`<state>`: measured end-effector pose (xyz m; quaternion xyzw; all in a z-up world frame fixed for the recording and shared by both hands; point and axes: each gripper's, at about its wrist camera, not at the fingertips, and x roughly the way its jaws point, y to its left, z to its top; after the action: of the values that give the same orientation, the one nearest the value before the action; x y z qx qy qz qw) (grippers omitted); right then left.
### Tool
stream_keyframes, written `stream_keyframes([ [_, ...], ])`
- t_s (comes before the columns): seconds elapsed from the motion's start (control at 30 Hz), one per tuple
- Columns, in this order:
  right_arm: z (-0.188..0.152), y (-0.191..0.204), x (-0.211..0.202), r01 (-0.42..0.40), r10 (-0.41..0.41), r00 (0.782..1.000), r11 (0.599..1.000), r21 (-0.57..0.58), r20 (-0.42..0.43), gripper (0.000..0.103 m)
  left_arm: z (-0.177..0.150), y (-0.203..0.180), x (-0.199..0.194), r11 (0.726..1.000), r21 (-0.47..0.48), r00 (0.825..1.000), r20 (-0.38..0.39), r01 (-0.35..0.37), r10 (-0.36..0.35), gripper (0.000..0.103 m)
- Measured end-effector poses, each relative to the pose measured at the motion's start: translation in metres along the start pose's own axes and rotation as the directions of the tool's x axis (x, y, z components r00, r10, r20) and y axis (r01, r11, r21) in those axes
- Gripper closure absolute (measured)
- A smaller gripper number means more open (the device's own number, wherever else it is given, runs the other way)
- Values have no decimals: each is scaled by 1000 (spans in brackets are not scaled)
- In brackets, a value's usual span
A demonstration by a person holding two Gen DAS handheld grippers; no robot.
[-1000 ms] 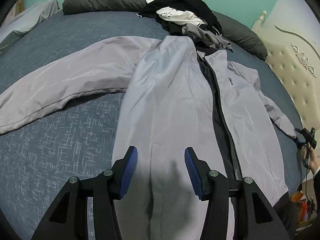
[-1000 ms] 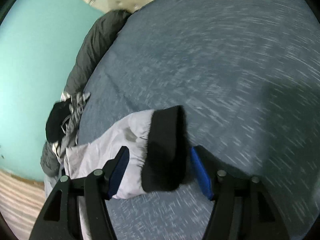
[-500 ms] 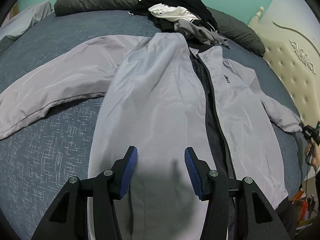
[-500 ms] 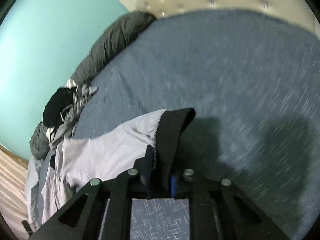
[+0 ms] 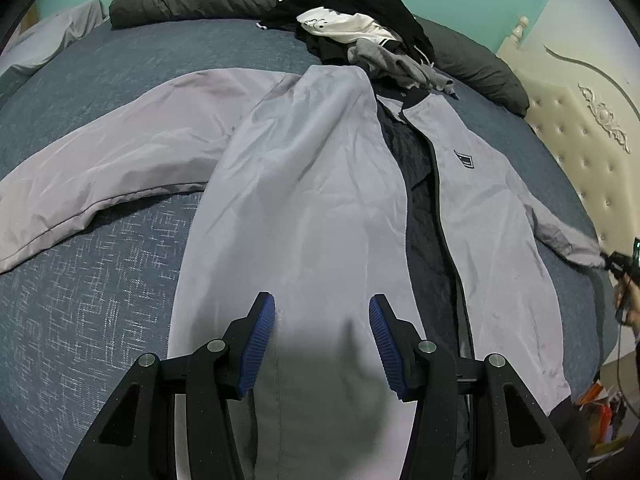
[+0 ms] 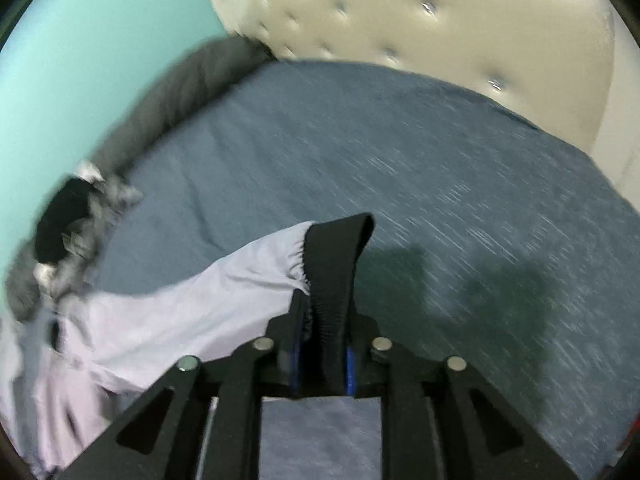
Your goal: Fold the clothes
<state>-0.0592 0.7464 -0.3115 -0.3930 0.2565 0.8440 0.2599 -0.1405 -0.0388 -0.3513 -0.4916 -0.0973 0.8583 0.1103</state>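
With the right tool (image 6: 320,364) gripping the black cuff (image 6: 336,264) though its jaws are opening slightly, and the left tool (image 5: 322,340) open and empty, carry the sleeve (image 6: 192,300) left across the grey jacket (image 5: 320,200) without letting it slip.

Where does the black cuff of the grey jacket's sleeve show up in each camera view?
Left wrist view: the black cuff sits at the far right edge, at the end of the stretched sleeve, tiny, at the right gripper.
Right wrist view: the cuff is at centre, standing up between the right gripper's blue pads, which pinch it though the jaws are opening slightly.
Shared landmark: the cream tufted headboard.
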Motion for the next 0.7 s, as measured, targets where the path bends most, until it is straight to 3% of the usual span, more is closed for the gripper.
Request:
stream_keyframes([
  [0.1, -10, -1, -9, 134, -133, 989, 991, -7, 63, 74, 4, -1, -1, 1000, 10, 1000, 1, 4, -4, 50],
  [0.17, -14, 1, -21, 148, -148, 982, 989, 13, 118, 71, 7, -5, 1, 1000, 12, 1000, 4, 13, -13, 50],
  [0.3, -29, 35, -38, 8, -7, 987, 1000, -4, 159, 63, 14, -20, 8, 999, 30, 999, 4, 36, -36, 50],
  [0.4, -46, 78, -40, -143, 146, 981, 989, -30, 126, 56, 17, -31, 13, 998, 44, 999, 0, 52, -52, 50],
  [0.5, -73, 130, -39, -305, 307, 949, 951, -42, 68, 53, 23, -41, 22, 997, 66, 999, -15, 51, -50, 50],
  [0.6, -112, 186, -34, -432, 433, 901, 901, -35, 19, 52, 31, -49, 33, 996, 84, 999, -32, 41, -38, 50],
  [0.7, -148, 230, -28, -497, 496, 868, 867, -25, -34, 49, 42, -57, 46, 994, 103, 999, -48, 27, -22, 50],
])
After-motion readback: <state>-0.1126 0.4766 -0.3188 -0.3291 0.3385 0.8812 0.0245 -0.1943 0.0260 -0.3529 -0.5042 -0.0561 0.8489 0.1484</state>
